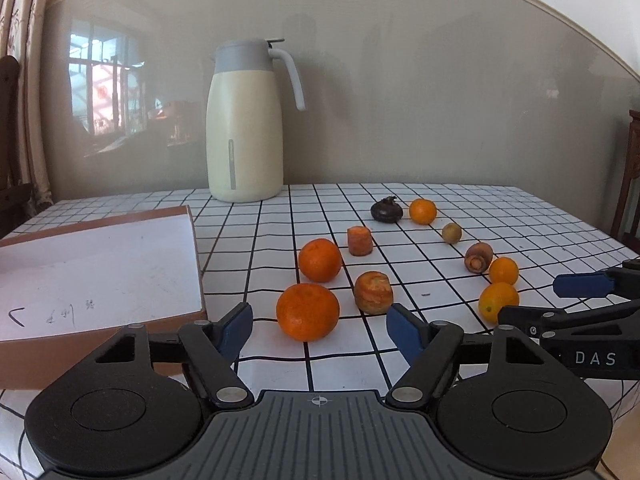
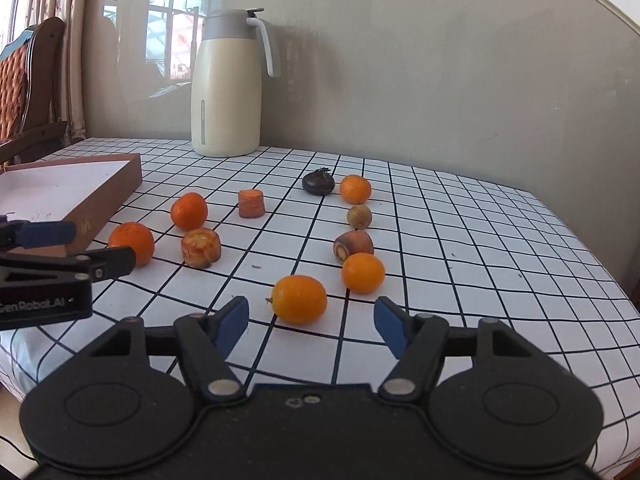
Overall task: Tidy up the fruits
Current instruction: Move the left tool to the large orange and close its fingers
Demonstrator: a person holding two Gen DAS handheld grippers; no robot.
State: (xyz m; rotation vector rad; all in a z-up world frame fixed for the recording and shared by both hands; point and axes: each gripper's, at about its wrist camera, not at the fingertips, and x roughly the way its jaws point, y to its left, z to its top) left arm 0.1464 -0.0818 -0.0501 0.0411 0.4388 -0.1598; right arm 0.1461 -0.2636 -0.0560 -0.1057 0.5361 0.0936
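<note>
Fruit and carrot pieces lie scattered on the checked tablecloth. My left gripper (image 1: 319,328) is open, just short of a large orange (image 1: 307,311), with a second orange (image 1: 319,260) behind it. My right gripper (image 2: 311,322) is open, just short of a small oval orange fruit (image 2: 299,299); another small orange fruit (image 2: 363,272) lies beyond it. Carrot chunks (image 1: 373,292) (image 1: 359,241) (image 2: 353,244), a dark round fruit (image 2: 318,182), a small brown fruit (image 2: 359,216) and a far orange (image 2: 355,189) lie apart. Each gripper shows at the edge of the other's view.
A shallow cardboard box (image 1: 96,264) with a white inside lies at the left, also in the right wrist view (image 2: 100,196). A cream thermos jug (image 1: 244,124) stands at the back by the wall. The table's right edge (image 2: 592,248) drops off. A wooden chair (image 2: 28,80) stands at the left.
</note>
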